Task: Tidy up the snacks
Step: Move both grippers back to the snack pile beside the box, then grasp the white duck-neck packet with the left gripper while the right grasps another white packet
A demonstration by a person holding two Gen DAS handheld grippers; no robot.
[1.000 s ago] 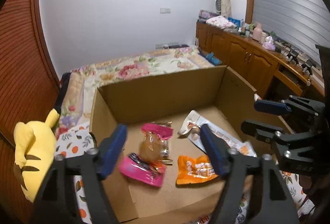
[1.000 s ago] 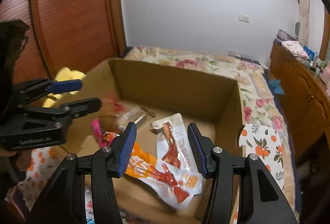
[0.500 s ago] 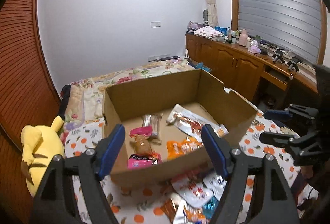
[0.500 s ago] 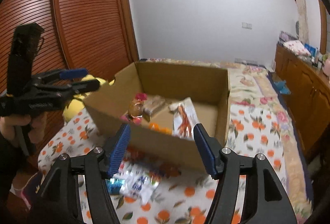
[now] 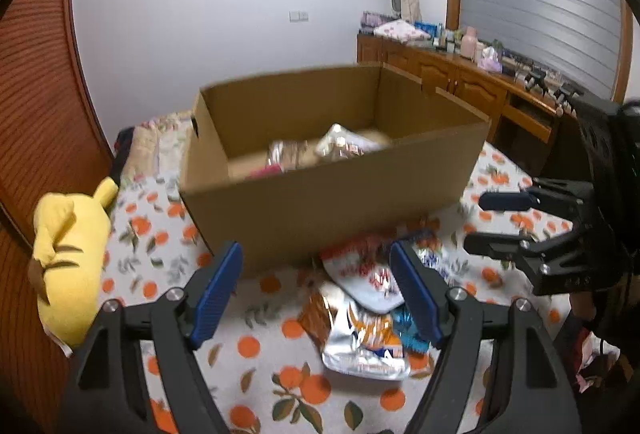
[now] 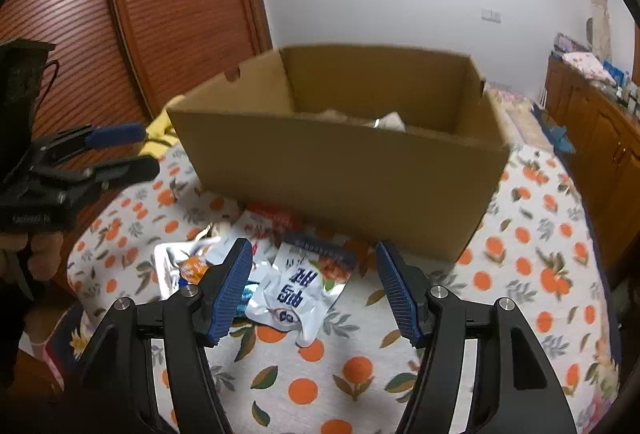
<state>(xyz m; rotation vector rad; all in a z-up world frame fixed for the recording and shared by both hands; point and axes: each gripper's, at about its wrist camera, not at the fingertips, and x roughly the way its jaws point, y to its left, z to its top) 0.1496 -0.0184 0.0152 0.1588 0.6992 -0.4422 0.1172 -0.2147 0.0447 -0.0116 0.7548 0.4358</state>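
Observation:
An open cardboard box (image 5: 332,202) (image 6: 340,174) stands on an orange-print cloth (image 6: 520,274), with a few snack packets (image 5: 340,144) showing over its rim. Loose packets lie in front of it: a white one with blue letters (image 6: 296,290), a silver and orange one (image 5: 360,338) and a white and red one (image 5: 360,274). My left gripper (image 5: 316,262) (image 6: 136,150) hangs open above that pile, holding nothing. My right gripper (image 6: 314,254) (image 5: 484,222) is open too, over the white packet and not touching it.
A yellow plush toy (image 5: 68,258) lies at the cloth's left edge. A wooden slatted door (image 6: 160,14) stands behind it on the left. A cluttered wooden sideboard (image 5: 460,82) runs along the right wall. A person's hand (image 6: 40,250) holds the left gripper.
Both grippers have drawn back from over the box's inside and sunk. They now face its front wall and the loose packets. The right jaws have widened.

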